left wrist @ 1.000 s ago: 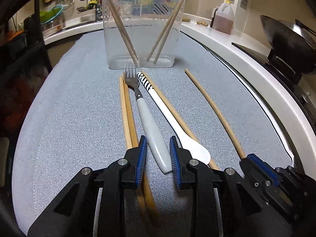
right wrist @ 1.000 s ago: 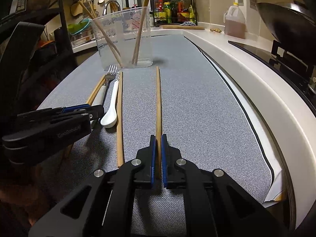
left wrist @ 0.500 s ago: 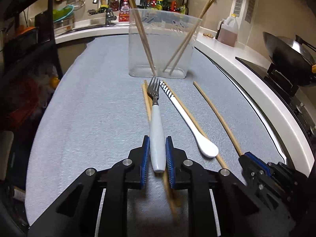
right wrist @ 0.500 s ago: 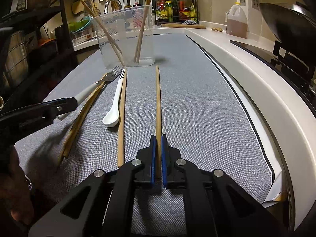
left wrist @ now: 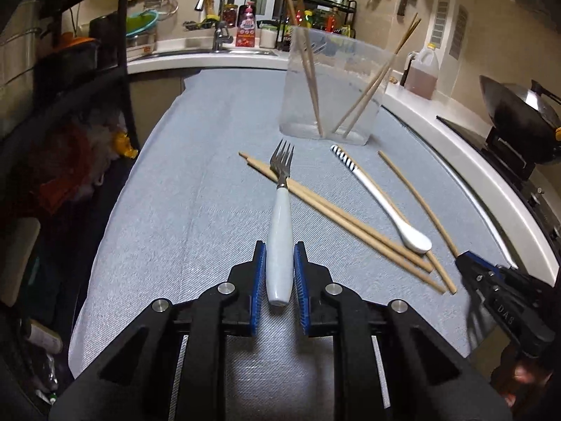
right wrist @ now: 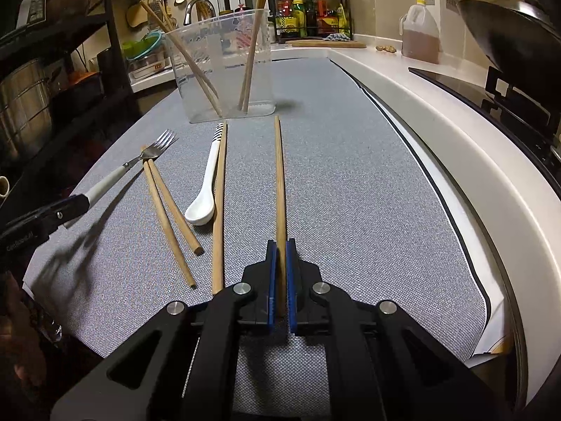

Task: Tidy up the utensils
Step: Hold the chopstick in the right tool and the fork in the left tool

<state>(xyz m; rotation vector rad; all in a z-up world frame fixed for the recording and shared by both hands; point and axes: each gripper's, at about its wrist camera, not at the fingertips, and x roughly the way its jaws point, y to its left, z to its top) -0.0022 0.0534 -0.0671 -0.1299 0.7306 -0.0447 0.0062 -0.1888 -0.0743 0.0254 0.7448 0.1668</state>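
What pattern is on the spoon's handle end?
Black-and-white stripes on the white spoon, clearest in the left wrist view.

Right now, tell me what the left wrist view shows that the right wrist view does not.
Only the left wrist view shows the left gripper closed on the fork's white handle. Only the right wrist view shows the right gripper clamping a single chopstick and the cutting board. Both show the clear container, the white spoon and the loose chopstick pair.
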